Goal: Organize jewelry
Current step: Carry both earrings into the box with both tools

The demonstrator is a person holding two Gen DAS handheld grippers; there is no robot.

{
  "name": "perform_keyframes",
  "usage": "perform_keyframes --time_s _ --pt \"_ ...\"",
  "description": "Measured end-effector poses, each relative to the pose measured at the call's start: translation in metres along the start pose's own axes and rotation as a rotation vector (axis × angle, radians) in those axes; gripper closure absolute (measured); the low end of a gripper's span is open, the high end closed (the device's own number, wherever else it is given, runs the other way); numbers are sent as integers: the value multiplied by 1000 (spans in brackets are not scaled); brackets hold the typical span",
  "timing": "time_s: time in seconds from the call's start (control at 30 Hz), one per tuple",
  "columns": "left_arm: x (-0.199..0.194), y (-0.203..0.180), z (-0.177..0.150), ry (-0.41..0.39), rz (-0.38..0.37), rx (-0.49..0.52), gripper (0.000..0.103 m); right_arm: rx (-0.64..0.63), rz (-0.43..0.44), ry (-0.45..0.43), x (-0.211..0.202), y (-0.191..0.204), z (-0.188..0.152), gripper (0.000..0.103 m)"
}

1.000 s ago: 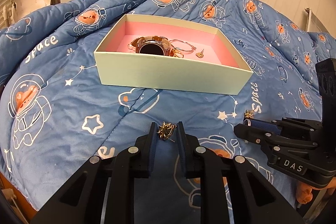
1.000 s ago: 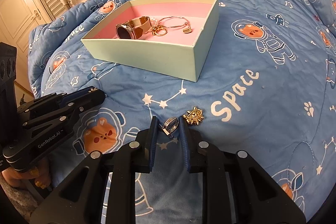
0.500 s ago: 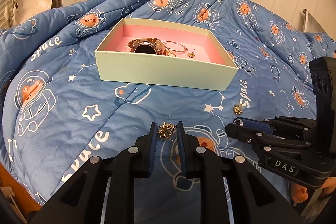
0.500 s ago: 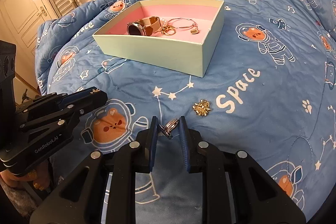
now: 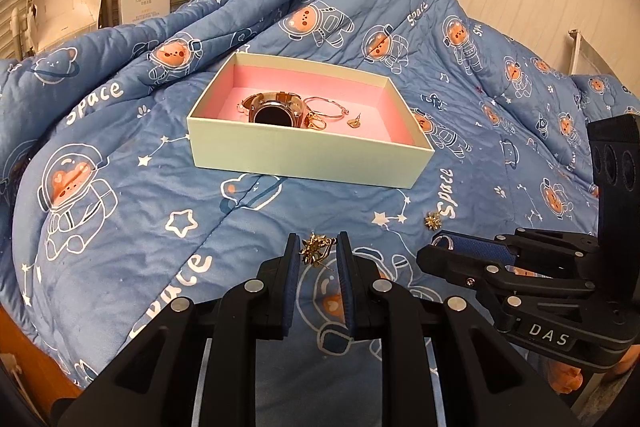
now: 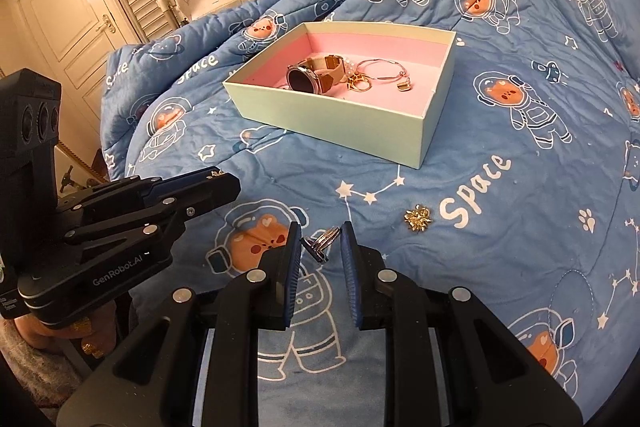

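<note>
Pinching a gold flower earring (image 5: 316,250), the left gripper (image 5: 318,255) is hovering over open quilt (image 5: 120,227) at six o'clock from the box's (image 5: 304,157) near edge. Right view: the right gripper (image 6: 320,247) is clamping a silver ring (image 6: 322,241); another gold earring (image 6: 418,219) is lying at two o'clock, on bare quilt short of the box.

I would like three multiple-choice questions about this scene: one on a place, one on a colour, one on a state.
1. Where does the watch lie?
A. in the box
B. on the quilt
C. in a gripper

2. What colour is the box's inside?
A. blue
B. pink
C. black

3. What does the right gripper hold?
A. nothing
B. a gold star earring
C. a silver ring

Answers:
1. A, the watch rests on the box floor beside the gold bangle.
2. B, the lining shows pink in both views.
3. C, the ring sits pinched between its fingertips; the left gripper has a gold earring, and another gold earring lies loose on the quilt.
</note>
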State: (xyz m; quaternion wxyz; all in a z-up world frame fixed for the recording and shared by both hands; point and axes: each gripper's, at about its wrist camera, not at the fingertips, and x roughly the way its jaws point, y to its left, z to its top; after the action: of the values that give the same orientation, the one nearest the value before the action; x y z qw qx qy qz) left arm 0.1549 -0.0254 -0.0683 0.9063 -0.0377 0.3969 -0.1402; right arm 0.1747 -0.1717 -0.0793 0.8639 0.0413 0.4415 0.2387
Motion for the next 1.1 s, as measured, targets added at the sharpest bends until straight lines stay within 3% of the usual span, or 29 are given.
perform_keyframes --time_s 0.63,1.1 --pt "5 4 49 -20 -32 25 85 -100 7 -66 -9 12 51 82" --pt "43 -1 90 35 -27 74 85 -69 -65 -53 25 -28 115 82"
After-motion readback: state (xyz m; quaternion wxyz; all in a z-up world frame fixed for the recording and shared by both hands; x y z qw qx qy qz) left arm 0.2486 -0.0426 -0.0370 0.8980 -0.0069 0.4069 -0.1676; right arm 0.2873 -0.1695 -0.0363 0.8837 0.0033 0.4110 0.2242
